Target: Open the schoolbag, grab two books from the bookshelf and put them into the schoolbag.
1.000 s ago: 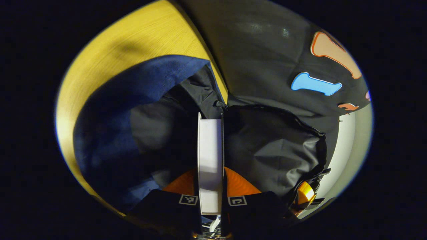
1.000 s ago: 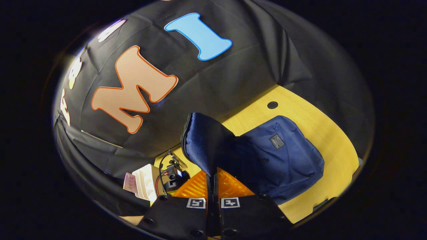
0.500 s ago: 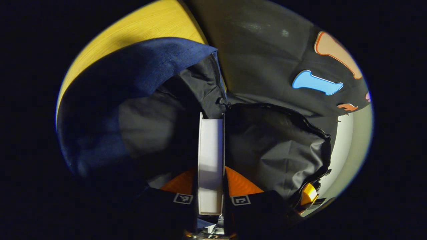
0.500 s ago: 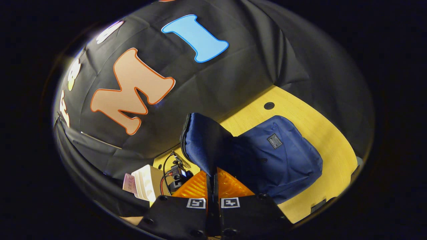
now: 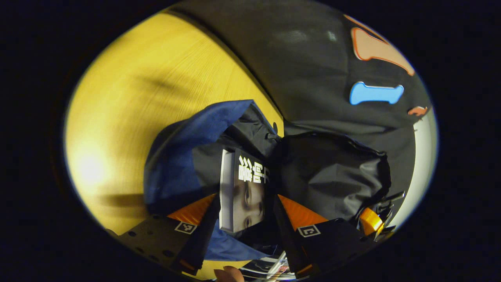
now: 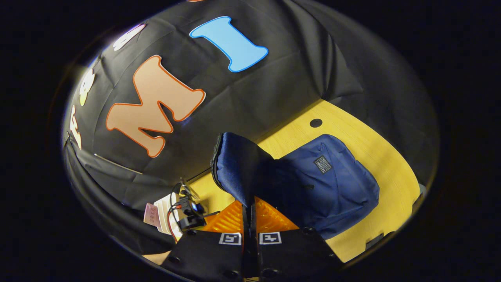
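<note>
Left gripper view: jaws apart around book [image 5: 246, 192] in schoolbag [image 5: 184, 164] mouth; right jaws clamp its flap [image 6: 235, 172].

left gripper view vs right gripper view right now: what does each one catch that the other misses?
Left gripper view: the schoolbag's black lining and a book standing in the opening, between the left gripper's spread fingers, neither visibly pressing on it. Right gripper view: the schoolbag's outside with its sewn patch, the flap lifted by the right gripper, whose fingers are closed on its edge, and a round hole in the tabletop. Both: the blue schoolbag on the yellow table.
</note>
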Action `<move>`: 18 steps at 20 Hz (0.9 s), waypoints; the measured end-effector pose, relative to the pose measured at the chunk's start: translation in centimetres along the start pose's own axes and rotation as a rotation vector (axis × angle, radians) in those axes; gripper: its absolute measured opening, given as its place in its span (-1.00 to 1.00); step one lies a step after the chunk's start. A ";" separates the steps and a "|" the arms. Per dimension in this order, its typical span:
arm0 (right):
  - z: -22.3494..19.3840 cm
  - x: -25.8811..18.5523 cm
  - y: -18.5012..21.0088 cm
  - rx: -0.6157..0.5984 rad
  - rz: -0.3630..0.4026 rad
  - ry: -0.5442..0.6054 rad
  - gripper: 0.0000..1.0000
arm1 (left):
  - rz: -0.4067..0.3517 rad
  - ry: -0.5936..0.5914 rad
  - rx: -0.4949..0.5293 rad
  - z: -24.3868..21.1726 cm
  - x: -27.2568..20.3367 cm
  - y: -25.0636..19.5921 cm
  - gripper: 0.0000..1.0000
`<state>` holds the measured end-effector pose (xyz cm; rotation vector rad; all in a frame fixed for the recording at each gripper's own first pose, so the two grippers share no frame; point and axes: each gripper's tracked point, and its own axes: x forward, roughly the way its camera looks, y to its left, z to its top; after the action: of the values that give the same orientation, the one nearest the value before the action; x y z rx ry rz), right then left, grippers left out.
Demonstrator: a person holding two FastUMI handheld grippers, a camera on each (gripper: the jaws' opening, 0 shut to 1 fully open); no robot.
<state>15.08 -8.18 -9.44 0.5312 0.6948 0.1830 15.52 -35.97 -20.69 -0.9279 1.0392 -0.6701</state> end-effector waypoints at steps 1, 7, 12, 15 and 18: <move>-0.1 0.0 0.0 -0.004 -0.003 0.000 -0.94 | 0.010 -0.017 0.037 0.3 -0.9 -0.2 0.56; -0.6 -0.2 0.2 -0.015 -0.011 -0.008 -0.94 | 0.020 -0.101 0.252 1.6 -6.9 -3.0 0.55; -1.1 -0.4 0.5 -0.026 -0.015 -0.012 -0.94 | 0.068 -0.234 0.415 4.5 -12.6 -4.6 0.55; -1.2 -0.5 0.5 -0.029 -0.015 -0.017 -0.94 | 0.126 -0.338 0.548 6.6 -17.0 -5.4 0.55; -1.4 -0.5 0.5 -0.028 -0.014 -0.020 -0.94 | 0.204 -0.445 0.689 8.5 -21.5 -5.7 0.55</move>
<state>13.80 -7.32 -9.80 0.5006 0.6752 0.1739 15.07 -18.13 -4.83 -0.3317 0.4390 -0.5576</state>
